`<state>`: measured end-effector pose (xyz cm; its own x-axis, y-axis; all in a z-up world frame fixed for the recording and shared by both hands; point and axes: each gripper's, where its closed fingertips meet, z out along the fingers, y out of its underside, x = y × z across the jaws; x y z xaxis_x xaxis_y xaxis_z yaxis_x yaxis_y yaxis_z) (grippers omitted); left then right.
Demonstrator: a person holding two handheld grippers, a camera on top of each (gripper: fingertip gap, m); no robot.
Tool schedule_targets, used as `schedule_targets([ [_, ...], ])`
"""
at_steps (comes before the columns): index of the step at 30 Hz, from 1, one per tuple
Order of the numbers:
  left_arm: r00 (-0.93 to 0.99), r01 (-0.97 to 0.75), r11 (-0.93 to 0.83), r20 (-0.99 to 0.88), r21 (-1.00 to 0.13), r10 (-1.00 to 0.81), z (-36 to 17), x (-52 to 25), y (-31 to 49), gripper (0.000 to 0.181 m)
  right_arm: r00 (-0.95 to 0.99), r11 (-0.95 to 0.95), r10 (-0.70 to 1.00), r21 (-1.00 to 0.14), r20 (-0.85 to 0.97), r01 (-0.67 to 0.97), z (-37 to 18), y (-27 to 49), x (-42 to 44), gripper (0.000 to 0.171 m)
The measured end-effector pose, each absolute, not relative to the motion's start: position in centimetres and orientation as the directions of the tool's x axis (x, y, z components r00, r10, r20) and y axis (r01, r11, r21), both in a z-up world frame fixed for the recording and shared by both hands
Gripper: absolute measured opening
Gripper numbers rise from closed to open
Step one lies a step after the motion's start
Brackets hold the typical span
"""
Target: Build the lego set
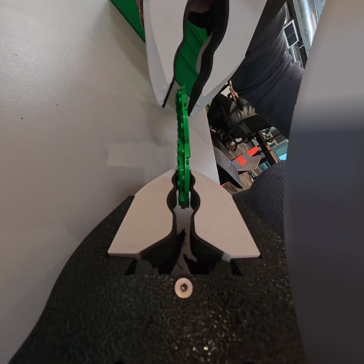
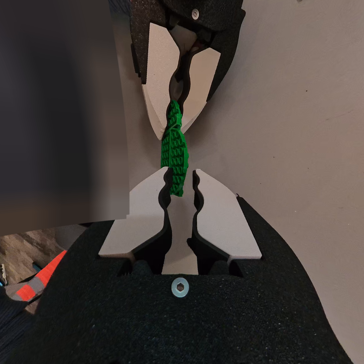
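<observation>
Green lego plate [image 1: 183, 149] is clamped by left gripper [image 1: 183, 175]; right gripper [image 2: 180, 171], parted, seemingly straddles its far end.

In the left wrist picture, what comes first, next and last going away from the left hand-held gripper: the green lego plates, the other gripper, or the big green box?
1. The green lego plates: clamped between the left hand-held gripper fingertips, straight ahead.
2. The right hand-held gripper: just beyond, its open jaws around the plates' far end.
3. The green box: farthest, seen behind that gripper's fingers.
</observation>
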<state>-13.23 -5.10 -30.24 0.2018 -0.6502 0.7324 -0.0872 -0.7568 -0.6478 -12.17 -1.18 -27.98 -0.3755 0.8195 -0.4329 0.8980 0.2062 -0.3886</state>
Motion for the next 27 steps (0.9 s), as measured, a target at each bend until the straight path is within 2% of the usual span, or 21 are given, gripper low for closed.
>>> schedule_targets([
  [5, 0.196, -0.085, -0.751, 0.728, -0.655, -0.657, -30.1, -13.2, -5.2, 0.008, -0.358, 0.177, 0.822, -0.399, -0.443, 0.900, -27.9, -1.2, -12.2, 0.023],
  [10, 0.194, -0.080, -0.730, 0.708, -0.678, -0.679, -29.9, -13.3, -5.2, 0.008, -0.314, 0.063, 0.786, -0.437, -0.532, 0.897, -27.7, -1.9, -12.3, 0.030],
  [17, 0.197, -0.075, -0.720, 0.698, -0.690, -0.689, -29.8, -13.3, -5.2, 0.008, -0.297, -0.097, 0.700, -0.499, -0.650, 0.861, -27.2, -2.7, -12.0, 0.017],
  [21, 0.195, -0.064, -0.720, 0.699, -0.691, -0.688, -29.7, -13.4, -5.2, 0.008, -0.268, -0.131, 0.697, -0.485, -0.665, 0.865, -27.6, -2.6, -11.7, 0.020],
  [27, 0.191, -0.058, -0.723, 0.703, -0.689, -0.685, -29.6, -13.5, -5.1, 0.008, -0.267, -0.180, 0.677, -0.506, -0.686, 0.843, -27.2, -2.5, -11.8, 0.011],
])
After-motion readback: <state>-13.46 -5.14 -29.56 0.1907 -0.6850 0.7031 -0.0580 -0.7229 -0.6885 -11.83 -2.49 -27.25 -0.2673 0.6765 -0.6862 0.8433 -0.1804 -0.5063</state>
